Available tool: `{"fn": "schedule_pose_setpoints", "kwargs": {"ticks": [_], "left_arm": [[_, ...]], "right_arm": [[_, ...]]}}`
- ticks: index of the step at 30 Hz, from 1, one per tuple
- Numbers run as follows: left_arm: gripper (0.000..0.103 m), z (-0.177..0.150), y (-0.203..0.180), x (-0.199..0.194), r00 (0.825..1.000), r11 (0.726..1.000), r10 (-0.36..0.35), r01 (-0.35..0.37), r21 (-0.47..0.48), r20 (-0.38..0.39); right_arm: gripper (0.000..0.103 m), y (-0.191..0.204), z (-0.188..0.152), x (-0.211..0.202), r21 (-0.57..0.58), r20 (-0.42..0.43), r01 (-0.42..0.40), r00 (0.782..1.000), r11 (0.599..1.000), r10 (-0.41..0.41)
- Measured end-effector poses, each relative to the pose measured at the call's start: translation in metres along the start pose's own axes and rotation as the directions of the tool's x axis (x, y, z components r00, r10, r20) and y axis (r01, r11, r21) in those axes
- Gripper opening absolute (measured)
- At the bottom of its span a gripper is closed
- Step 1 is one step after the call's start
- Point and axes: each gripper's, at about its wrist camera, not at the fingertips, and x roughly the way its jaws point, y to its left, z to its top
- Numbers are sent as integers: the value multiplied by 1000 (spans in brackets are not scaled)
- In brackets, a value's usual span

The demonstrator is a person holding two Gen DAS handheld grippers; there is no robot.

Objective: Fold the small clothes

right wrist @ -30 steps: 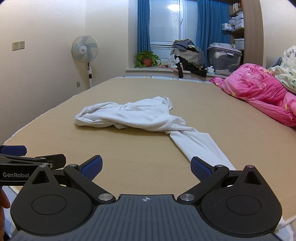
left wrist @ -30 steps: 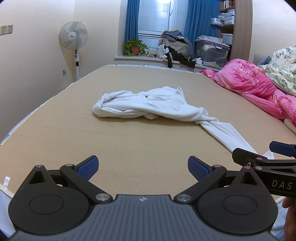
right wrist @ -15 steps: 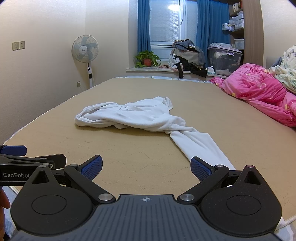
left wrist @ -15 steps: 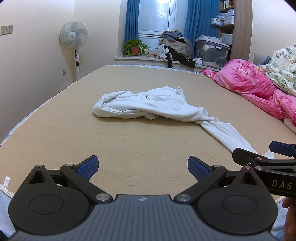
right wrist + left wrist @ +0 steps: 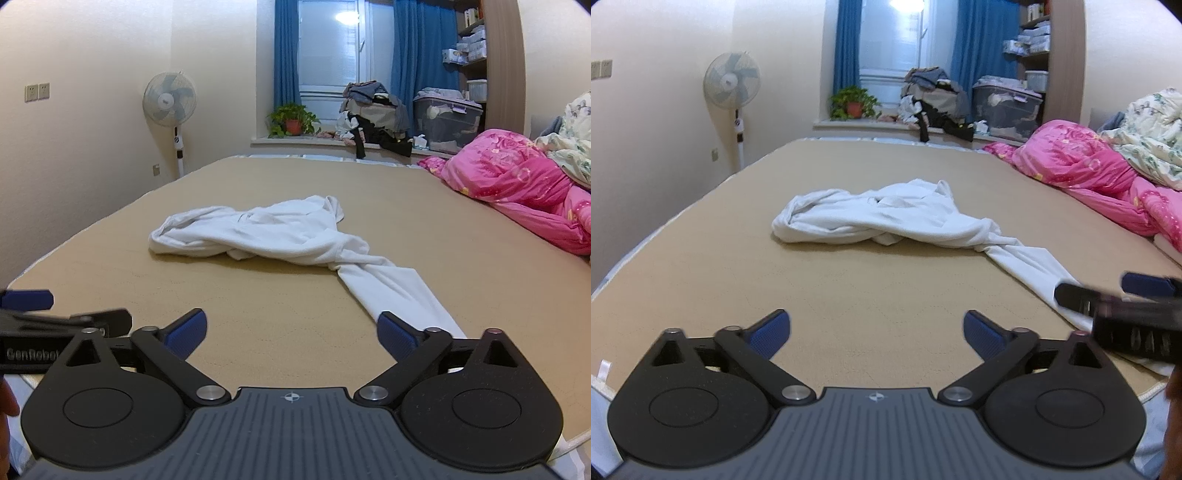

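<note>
A crumpled white garment (image 5: 886, 218) lies in the middle of the tan bed (image 5: 738, 280); one long flat part trails toward the near right edge. It also shows in the right wrist view (image 5: 273, 232). My left gripper (image 5: 875, 328) is open and empty above the bed's near edge, short of the garment. My right gripper (image 5: 291, 328) is open and empty; its right fingertip (image 5: 395, 330) is close beside the trailing end of the cloth. The right gripper shows blurred at the right of the left wrist view (image 5: 1123, 299).
A pink quilt (image 5: 1100, 181) and a floral quilt (image 5: 1152, 144) are heaped along the bed's right side. A standing fan (image 5: 733, 88) stands by the left wall. A potted plant (image 5: 855, 105), piled clothes (image 5: 934, 99) and a storage box (image 5: 1006, 107) sit on the window ledge.
Both grippers have moved slightly forward and up toward the garment; the right gripper is in motion and blurred. The garment has not moved.
</note>
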Motion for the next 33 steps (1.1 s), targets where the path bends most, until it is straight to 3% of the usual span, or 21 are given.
{"fn": "schedule_pose_setpoints", "kwargs": {"ticks": [1, 2, 3, 4, 6, 14, 17, 20, 26, 28, 30, 32, 33], "left_arm": [[87, -1, -1, -2, 1000, 1000, 0, 0, 15, 8], [77, -2, -1, -3, 1000, 1000, -2, 2, 28, 10], [66, -3, -1, -3, 1000, 999, -8, 8, 36, 10], [62, -3, 1, -3, 1000, 999, -12, 12, 37, 9], [48, -4, 7, -2, 1000, 999, -22, 22, 30, 2], [20, 11, 34, 39, 992, 996, -77, 72, -50, -101], [20, 27, 37, 74, 990, 996, -79, 73, -55, -118], [20, 40, 37, 123, 984, 992, -100, 88, -86, -151], [20, 49, 27, 240, 971, 991, -100, 78, -109, -219], [20, 50, 22, 267, 969, 987, -99, 67, -145, -225], [34, 57, 17, 291, 972, 984, -103, 68, -166, -213], [47, 65, 11, 311, 976, 983, -96, 63, -170, -194], [52, 70, 7, 321, 978, 984, -84, 52, -172, -190]], "right_arm": [[74, -3, 2, 0, 16, 6, 2, 1000, 1000, -2], [66, -8, 4, 0, 38, 8, -3, 1000, 999, 3], [52, -14, 7, 1, 64, 10, -9, 1000, 998, 9], [46, -20, 11, 2, 86, 15, -12, 1000, 996, 11], [42, -32, 20, 6, 106, 26, -8, 1000, 994, 5], [42, -83, 55, 72, 49, -52, -31, 998, 998, 34], [42, -96, 51, 118, 24, -153, -34, 988, 999, 37], [43, -99, 38, 160, -5, -268, -44, 963, 999, 41], [48, -95, 14, 212, -157, -381, -49, 924, 986, -15], [48, -92, 9, 220, -199, -387, -38, 921, 979, -42], [46, -92, 8, 222, -226, -375, -46, 926, 973, -43], [35, -94, 9, 225, -239, -367, -40, 929, 970, -52], [24, -96, 11, 226, -246, -362, -30, 930, 969, -63]]}}
